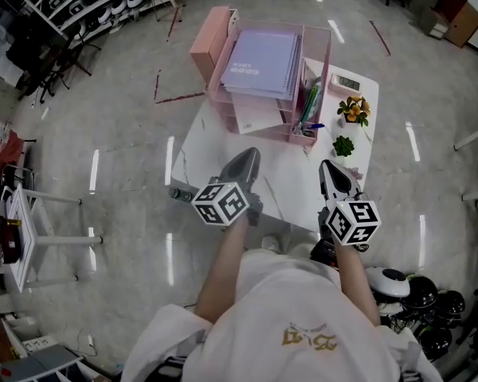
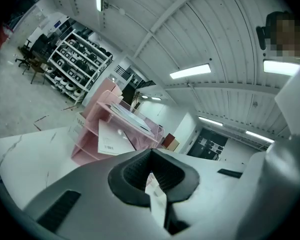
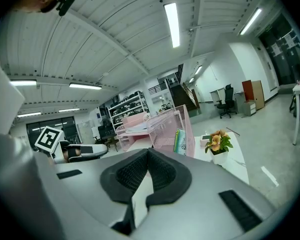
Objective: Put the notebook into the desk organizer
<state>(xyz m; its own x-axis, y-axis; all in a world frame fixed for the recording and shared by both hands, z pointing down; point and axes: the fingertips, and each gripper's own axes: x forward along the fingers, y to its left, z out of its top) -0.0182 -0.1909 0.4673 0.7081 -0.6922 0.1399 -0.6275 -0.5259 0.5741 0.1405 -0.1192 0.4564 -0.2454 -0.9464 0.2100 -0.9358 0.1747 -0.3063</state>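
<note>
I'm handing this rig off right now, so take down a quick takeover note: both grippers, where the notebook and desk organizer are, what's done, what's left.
Left gripper: fingers shut, empty.
Right gripper: fingers shut, empty.
Both hover over the near edge of the white table.
The purple notebook lies flat on the top tier of the pink desk organizer, at the table's far end.
Done: the notebook looks placed.
Left: nothing apparent; perhaps check that it sits square.

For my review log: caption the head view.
Notebook lies atop pink desk organizer; left gripper and right gripper are shut and empty.
</note>
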